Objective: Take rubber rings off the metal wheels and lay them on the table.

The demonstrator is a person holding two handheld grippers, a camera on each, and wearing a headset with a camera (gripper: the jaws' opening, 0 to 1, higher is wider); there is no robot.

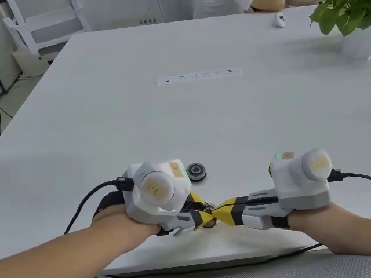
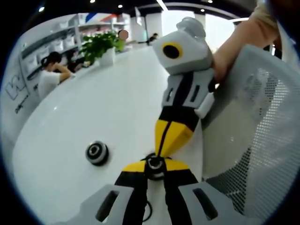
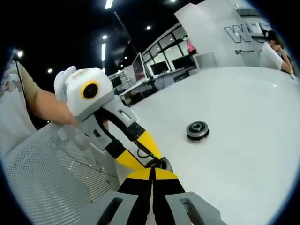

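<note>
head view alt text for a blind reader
The left hand-held gripper and right hand-held gripper meet tip to tip at a small metal wheel near the white table's near edge; another black-rimmed metal wheel lies just beyond.

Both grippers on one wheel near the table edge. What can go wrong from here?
1. The small wheel sits in just the tips of the left gripper. A pull from the right gripper could pop it loose.
2. The work is close to the near edge of the table, by a mesh chair. A dropped wheel or ring may fall off.
3. The second wheel lies close and could get knocked.
</note>
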